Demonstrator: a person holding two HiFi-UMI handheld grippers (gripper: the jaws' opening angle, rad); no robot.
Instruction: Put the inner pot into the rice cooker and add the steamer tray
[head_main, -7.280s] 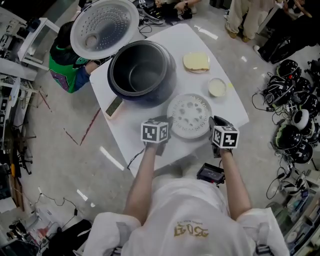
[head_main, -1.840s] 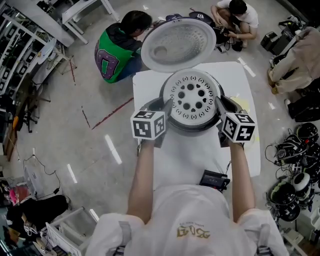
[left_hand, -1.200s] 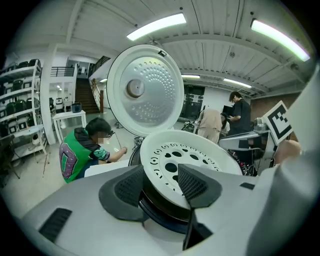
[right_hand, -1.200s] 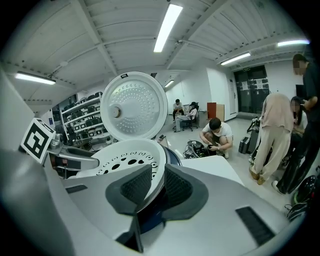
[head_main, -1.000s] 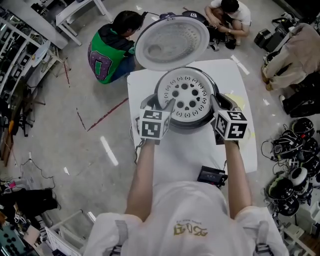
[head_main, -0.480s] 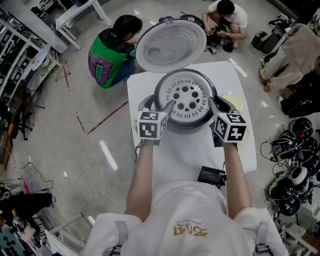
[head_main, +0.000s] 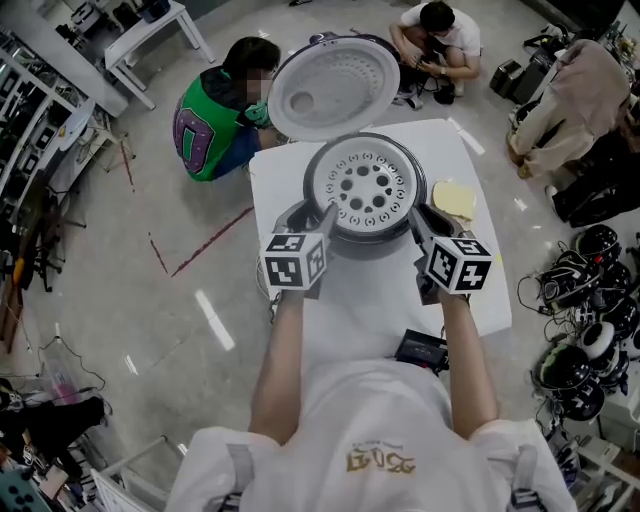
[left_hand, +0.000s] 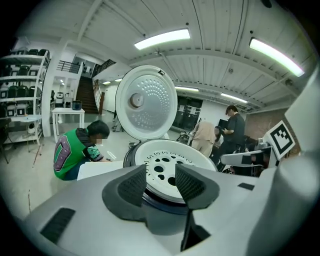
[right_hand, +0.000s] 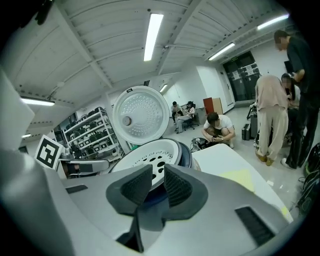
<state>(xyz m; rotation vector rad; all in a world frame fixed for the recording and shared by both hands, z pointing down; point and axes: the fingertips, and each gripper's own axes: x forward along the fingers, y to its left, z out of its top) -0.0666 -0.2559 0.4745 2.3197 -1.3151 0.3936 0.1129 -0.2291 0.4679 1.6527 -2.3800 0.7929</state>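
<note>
The white perforated steamer tray (head_main: 365, 185) (left_hand: 172, 162) (right_hand: 150, 152) lies flat on top of the dark rice cooker (head_main: 368, 243), whose lid (head_main: 335, 85) stands open behind it. The inner pot is hidden under the tray. My left gripper (head_main: 310, 215) (left_hand: 160, 180) is just short of the cooker's left front. It is open, its jaws have just been closing, and nothing is between the pads. My right gripper (head_main: 432, 222) (right_hand: 158, 182) stands open just off the cooker's right front, holding nothing. Neither gripper touches the tray.
The cooker stands on a white table (head_main: 370, 300). On the table are a yellow cloth (head_main: 452, 198) right of the cooker and a black device (head_main: 420, 348) at the near edge. A person in green (head_main: 210, 120) and another (head_main: 430, 35) crouch beyond the table. Helmets (head_main: 580, 270) lie right.
Both grippers have drawn back toward me from the tray's rim, and the tray stays on the cooker. The left jaws stand narrower than half a second ago.
</note>
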